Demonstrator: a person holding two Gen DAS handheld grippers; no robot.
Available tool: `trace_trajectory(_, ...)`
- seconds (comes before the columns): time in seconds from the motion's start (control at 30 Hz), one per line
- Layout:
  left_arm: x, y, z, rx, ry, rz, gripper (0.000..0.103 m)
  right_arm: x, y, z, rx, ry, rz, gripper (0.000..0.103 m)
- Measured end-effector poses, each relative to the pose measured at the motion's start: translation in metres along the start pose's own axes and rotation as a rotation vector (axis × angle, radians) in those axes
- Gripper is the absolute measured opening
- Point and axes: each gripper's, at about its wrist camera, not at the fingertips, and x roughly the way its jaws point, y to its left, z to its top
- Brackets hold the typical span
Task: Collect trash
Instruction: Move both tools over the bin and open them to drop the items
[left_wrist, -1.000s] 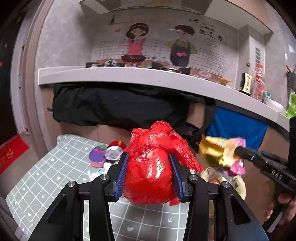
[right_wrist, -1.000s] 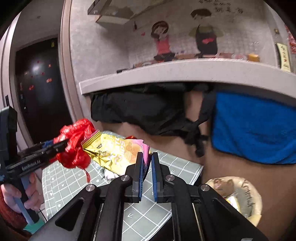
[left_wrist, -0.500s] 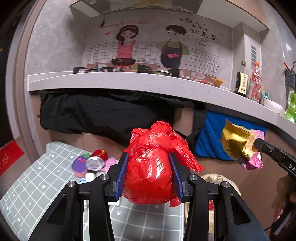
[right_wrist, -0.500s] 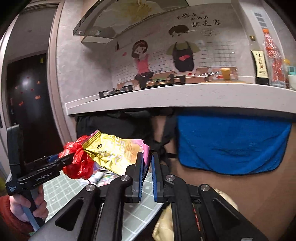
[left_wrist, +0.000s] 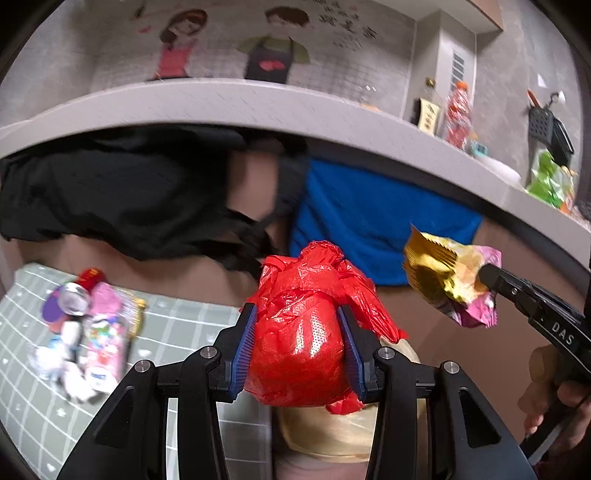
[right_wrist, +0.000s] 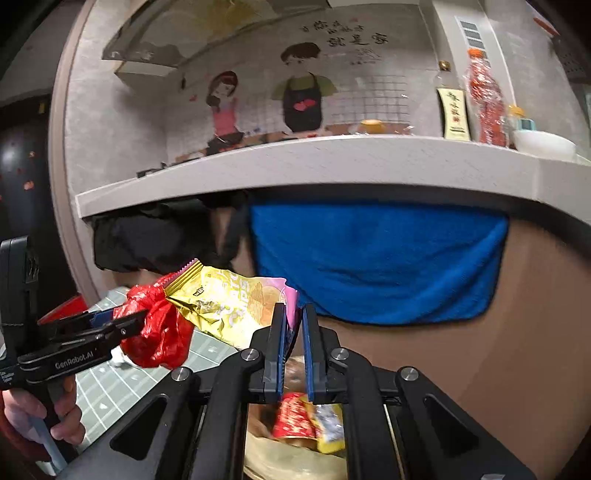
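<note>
Above the lined bin (right_wrist: 295, 452), the left tool (left_wrist: 297, 347) clamps a red bag (left_wrist: 299, 354) and the right tool (right_wrist: 293, 334) pinches a yellow wrapper (right_wrist: 225, 308); centre each before releasing.

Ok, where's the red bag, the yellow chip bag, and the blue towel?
red bag (left_wrist: 299, 343): left wrist view, its bulging front between the fingers.
yellow chip bag (right_wrist: 225, 306): right wrist view, its crinkled printed face.
blue towel (right_wrist: 380, 258): right wrist view, middle of the hanging cloth.
</note>
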Motion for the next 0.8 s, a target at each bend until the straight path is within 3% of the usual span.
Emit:
trace_trajectory(0.43, 0.073, -0.018, -0.025, -0.014, 0.111, -0.056, 0.044, 0.04, -0.047, -0.041, 0.117, 0.098, -0.044, 0.008)
trace_trajectory(0.67, 0.119, -0.013, -0.045, -0.041, 0.243, -0.099, 0.045, 0.069, -0.065, -0.062, 0.187, 0.174, -0.044, 0.008)
trace_trajectory(0.8, 0.138, -0.003, -0.048, -0.074, 0.298, -0.154, 0.059, 0.096, -0.073, -0.076, 0.226, 0.257, -0.007, 0.015)
